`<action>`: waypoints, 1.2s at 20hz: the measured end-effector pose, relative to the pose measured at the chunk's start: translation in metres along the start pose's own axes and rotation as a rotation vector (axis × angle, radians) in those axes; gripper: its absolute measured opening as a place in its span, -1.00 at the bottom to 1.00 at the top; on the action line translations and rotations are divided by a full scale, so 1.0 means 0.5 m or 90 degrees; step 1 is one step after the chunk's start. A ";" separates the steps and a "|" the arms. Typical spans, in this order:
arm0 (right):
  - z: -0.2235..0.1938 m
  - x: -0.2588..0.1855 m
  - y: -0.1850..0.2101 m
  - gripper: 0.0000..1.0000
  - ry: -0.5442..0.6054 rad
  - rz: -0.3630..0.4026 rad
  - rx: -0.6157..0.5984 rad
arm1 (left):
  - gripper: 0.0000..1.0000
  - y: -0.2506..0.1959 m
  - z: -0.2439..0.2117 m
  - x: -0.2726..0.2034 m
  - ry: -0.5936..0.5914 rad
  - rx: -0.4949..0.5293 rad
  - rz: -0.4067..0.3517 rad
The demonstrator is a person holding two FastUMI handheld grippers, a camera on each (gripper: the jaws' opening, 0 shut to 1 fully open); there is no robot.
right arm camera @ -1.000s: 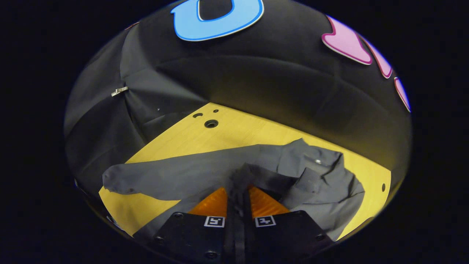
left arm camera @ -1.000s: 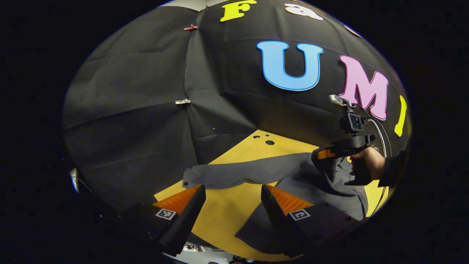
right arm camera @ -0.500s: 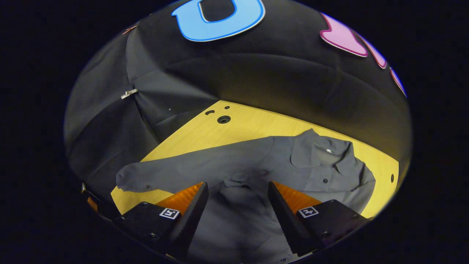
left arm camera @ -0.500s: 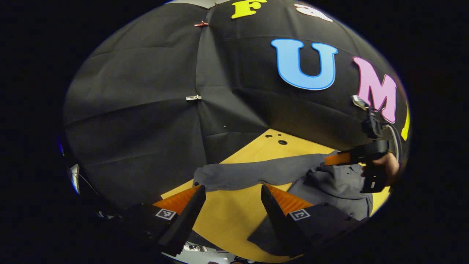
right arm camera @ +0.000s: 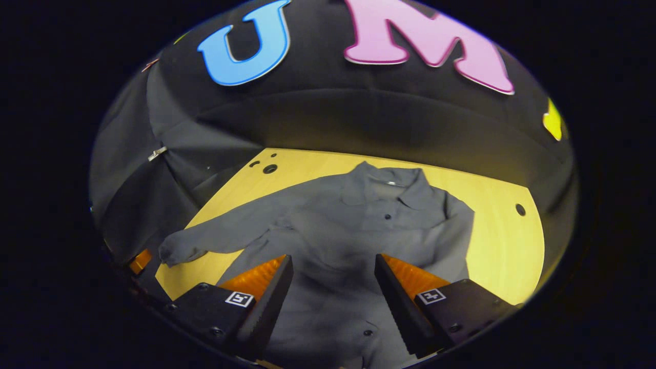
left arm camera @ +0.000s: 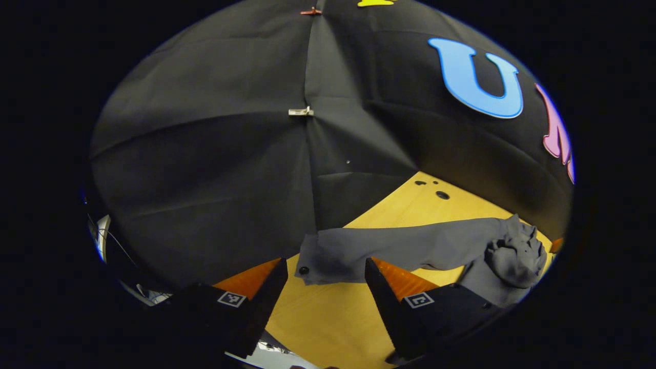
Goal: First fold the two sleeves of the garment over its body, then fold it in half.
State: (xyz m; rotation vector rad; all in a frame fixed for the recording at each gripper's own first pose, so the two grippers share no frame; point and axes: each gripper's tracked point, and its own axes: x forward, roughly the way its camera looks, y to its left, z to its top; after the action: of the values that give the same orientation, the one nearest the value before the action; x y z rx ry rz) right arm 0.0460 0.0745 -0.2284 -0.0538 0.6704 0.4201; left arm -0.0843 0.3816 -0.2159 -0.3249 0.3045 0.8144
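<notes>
Grey shirt (right arm camera: 359,225) flat on the yellow worktop (right arm camera: 502,241), one sleeve (left arm camera: 400,248) stretched out sideways, left tool (left arm camera: 323,287) released — fingers spread by the cuff, right tool (right arm camera: 333,292) released above the shirt body

1 grey garment (right arm camera: 359,225) is laid on 1 wooden table (right arm camera: 502,241), and 2 sleeves are counted, 1 stretched out (left arm camera: 405,248), 1 folded (right arm camera: 453,236)
</notes>
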 end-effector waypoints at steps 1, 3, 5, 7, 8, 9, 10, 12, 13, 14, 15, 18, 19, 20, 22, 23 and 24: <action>-0.008 -0.016 -0.021 0.98 -0.004 -0.010 0.014 | 0.92 0.008 -0.008 0.026 0.011 -0.003 0.006; -0.032 -0.037 -0.070 0.98 -0.003 -0.041 0.038 | 0.92 0.019 -0.028 0.073 0.032 0.003 0.022; -0.065 -0.062 -0.117 0.98 0.007 -0.070 0.069 | 0.92 0.023 -0.040 0.112 0.039 0.012 0.029; -0.093 -0.087 -0.148 0.98 0.013 -0.093 0.093 | 0.83 0.025 -0.041 0.141 0.048 0.025 0.029; -0.108 -0.097 -0.161 0.98 0.016 -0.105 0.098 | 0.92 0.022 -0.043 0.156 0.055 0.032 0.026; -0.121 -0.108 -0.174 0.98 0.020 -0.116 0.101 | 0.92 0.019 -0.046 0.168 0.063 0.038 0.023; -0.136 -0.120 -0.185 0.98 0.024 -0.125 0.106 | 0.92 0.013 -0.053 0.180 0.069 0.042 0.018; -0.158 -0.143 -0.203 0.98 0.027 -0.140 0.124 | 0.92 -0.001 -0.068 0.197 0.090 0.043 0.010; -0.167 -0.151 -0.212 0.98 0.029 -0.147 0.136 | 0.92 -0.004 -0.076 0.204 0.100 0.040 0.007; -0.179 -0.158 -0.218 0.98 0.031 -0.153 0.149 | 0.92 -0.007 -0.085 0.208 0.107 0.036 0.005; -0.184 -0.164 -0.225 0.98 0.029 -0.159 0.161 | 0.92 -0.012 -0.084 0.211 0.106 0.034 0.006; -0.193 -0.182 -0.240 0.98 0.017 -0.175 0.175 | 0.74 -0.035 -0.084 0.221 0.104 0.046 -0.008; -0.195 -0.190 -0.247 0.98 0.012 -0.180 0.178 | 0.60 -0.046 -0.086 0.224 0.105 0.054 -0.018; -0.196 -0.199 -0.249 0.98 0.007 -0.184 0.183 | 0.39 -0.053 -0.086 0.224 0.105 0.060 -0.030; -0.202 -0.219 -0.258 0.98 -0.002 -0.192 0.200 | -0.07 -0.064 -0.086 0.223 0.098 0.068 -0.048; -0.210 -0.229 -0.264 0.98 -0.004 -0.196 0.209 | -0.36 -0.069 -0.084 0.221 0.094 0.074 -0.054; -0.218 -0.235 -0.269 0.98 -0.006 -0.201 0.217 | -0.64 -0.070 -0.086 0.224 0.092 0.080 -0.056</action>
State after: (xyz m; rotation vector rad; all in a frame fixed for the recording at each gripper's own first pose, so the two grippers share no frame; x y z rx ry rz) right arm -0.0480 -0.1107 -0.2533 0.1644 0.7035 -0.0010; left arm 0.0085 0.4156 -0.2925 -0.2783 0.4718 0.6827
